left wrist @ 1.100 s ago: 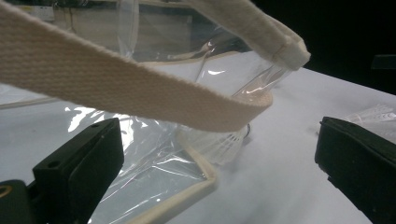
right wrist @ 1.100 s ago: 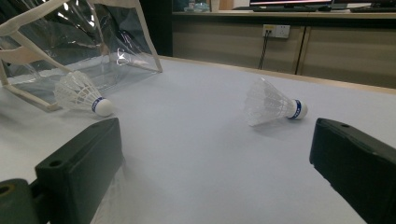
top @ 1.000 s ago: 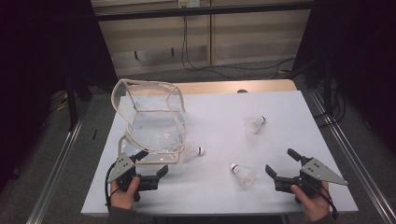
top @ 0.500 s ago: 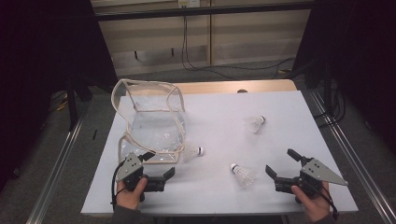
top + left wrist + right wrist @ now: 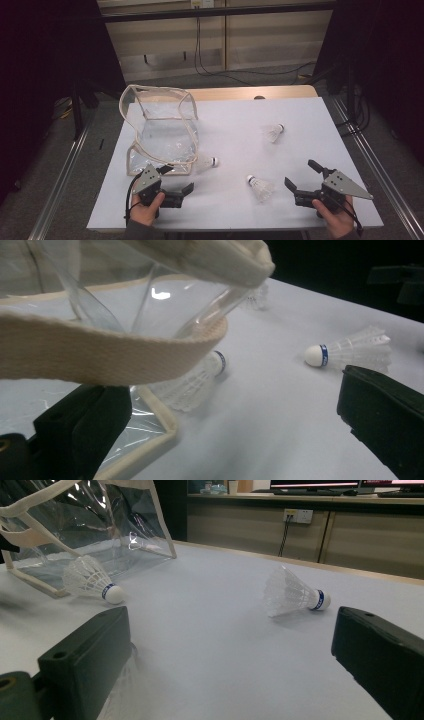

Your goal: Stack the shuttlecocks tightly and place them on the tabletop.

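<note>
Three shuttlecocks [image 5: 261, 187] lie on our white table [image 5: 320, 115] beside the clear bag [image 5: 162, 132]; both our left gripper [image 5: 176, 182] and right gripper [image 5: 303, 176] gape wide, dark room around.

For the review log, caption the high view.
Open left gripper beside clear bag; open right gripper near three scattered shuttlecocks.

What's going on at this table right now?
A person holds a gripper in each hand over a white table. The left gripper sits open by the clear bag, near its strap. The right gripper is open too, holding nothing. Three shuttlecocks lie loose: one beside the bag, one near the right gripper, one farther back.
</note>
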Tool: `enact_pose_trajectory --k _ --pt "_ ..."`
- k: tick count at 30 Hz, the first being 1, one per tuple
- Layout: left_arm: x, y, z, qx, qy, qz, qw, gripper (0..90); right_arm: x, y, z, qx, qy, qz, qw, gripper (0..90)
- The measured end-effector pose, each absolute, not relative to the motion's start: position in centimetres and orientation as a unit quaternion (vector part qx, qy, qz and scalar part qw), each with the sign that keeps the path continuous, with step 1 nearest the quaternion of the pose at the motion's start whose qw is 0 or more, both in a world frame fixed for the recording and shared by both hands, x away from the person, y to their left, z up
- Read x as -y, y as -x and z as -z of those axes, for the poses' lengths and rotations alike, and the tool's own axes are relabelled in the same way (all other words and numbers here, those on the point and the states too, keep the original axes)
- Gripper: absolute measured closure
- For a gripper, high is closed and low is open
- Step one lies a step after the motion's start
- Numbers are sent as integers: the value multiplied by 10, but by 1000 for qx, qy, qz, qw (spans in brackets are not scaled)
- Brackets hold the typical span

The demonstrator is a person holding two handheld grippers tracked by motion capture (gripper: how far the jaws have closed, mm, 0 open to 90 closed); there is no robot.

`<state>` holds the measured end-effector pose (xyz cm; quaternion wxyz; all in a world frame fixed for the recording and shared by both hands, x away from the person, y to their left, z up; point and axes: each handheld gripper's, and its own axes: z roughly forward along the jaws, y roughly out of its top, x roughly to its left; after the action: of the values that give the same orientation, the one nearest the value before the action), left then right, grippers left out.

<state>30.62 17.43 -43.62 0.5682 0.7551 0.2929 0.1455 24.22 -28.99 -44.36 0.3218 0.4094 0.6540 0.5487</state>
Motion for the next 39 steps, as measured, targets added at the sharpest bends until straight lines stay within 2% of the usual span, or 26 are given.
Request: enact_pose_trajectory --k 16,39 --pt "-154 -310 439 -293 -765 -115 561 19 289 -242 443 -655 -408 -548 322 21" --pt "-123 -315 441 -314 -773 -114 539 30 289 -242 443 -654 -407 -550 323 23"
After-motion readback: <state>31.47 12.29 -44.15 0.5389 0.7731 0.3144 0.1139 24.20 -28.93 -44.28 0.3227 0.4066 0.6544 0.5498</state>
